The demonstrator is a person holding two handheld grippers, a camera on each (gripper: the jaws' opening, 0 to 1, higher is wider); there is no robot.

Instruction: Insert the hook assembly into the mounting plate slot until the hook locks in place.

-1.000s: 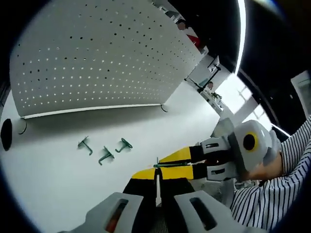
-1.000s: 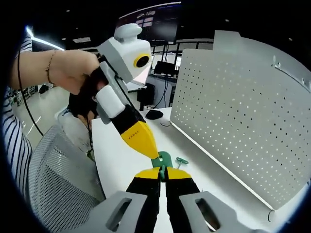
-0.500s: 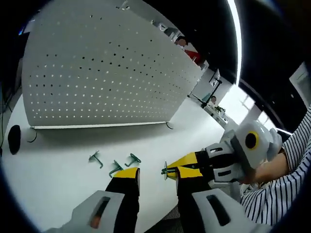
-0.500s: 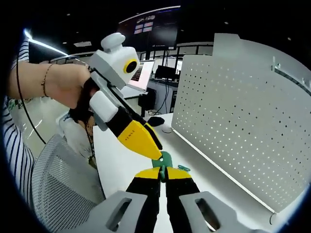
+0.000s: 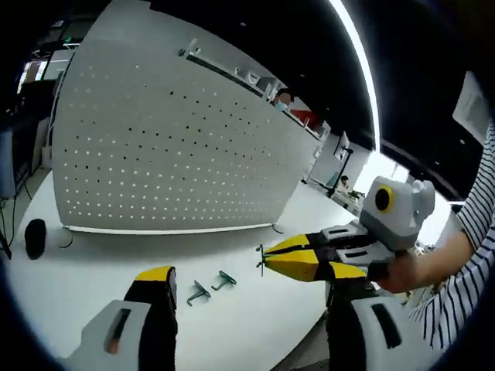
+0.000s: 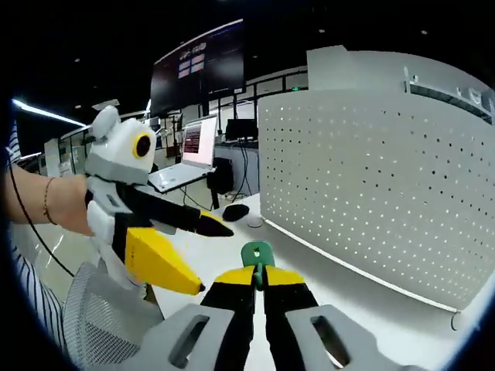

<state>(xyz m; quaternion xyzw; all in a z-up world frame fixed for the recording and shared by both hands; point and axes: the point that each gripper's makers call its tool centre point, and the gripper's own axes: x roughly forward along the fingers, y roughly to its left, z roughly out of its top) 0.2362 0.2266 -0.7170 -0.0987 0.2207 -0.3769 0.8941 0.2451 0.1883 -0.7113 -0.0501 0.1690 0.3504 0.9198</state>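
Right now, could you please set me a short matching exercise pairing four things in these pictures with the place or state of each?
Things:
1. left claw
2. right claw
3. spare hooks
4. pegboard

Places or states:
A. lying loose on the white table
B. open, holding nothing
C. standing upright along the table's far edge
D. shut on a green hook

Pairs: 1-B, 2-D, 3-A, 4-C
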